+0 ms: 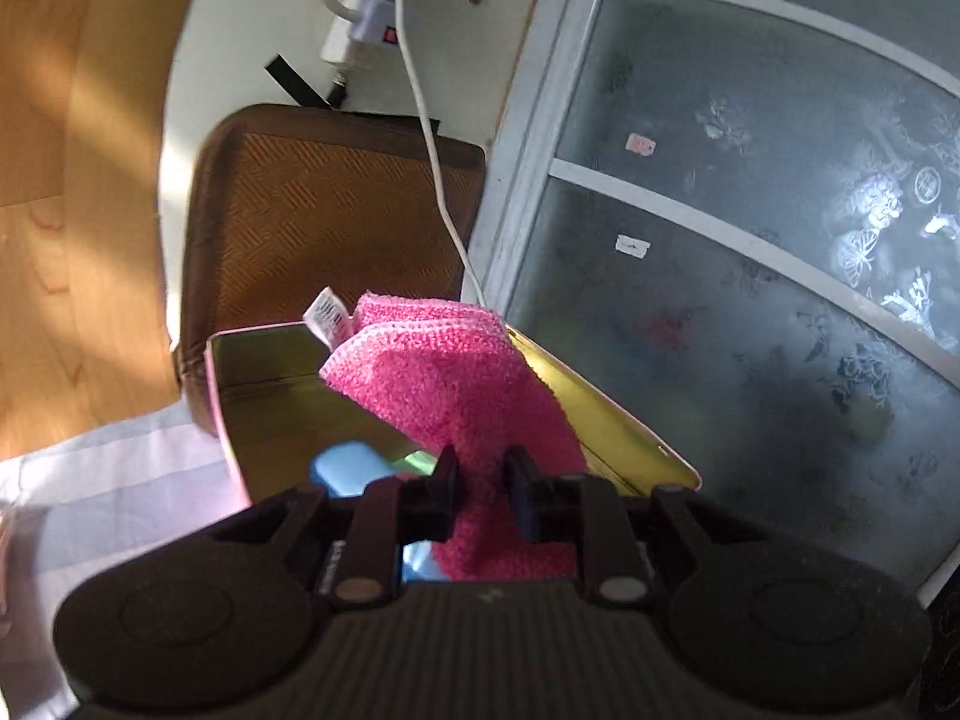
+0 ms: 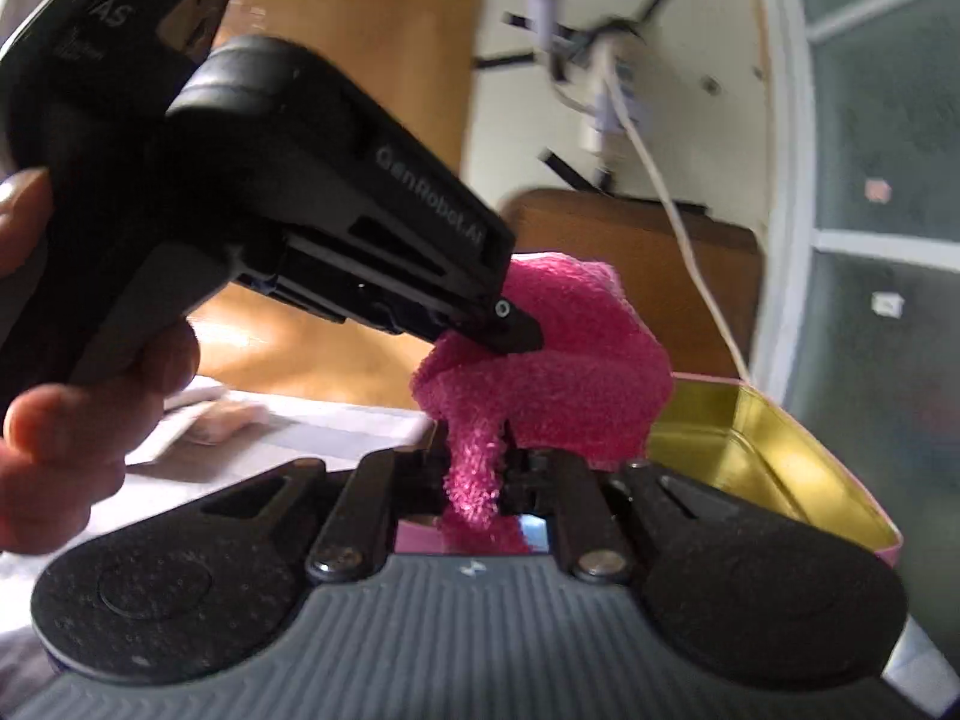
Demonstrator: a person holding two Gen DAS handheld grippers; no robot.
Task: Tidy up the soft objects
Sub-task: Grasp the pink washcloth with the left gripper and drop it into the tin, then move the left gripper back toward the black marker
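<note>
1. The left tool (image 1: 482,480) is clamped on the pink cloth (image 1: 444,384); the right tool (image 2: 501,468) is clamped on another fold.
2. The cloth is held directly above the open tin (image 1: 264,414).

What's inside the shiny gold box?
Inside the box you can see a blue thing and a bit of green. The pink cloth hangs over the rest, hiding whatever lies beneath.

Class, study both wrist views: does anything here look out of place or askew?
Yes. The fluffy pink cloth is bunched and twisted, pinched by both the left claw and right claw, draped over the gold-lined tin box instead of lying flat inside.
</note>
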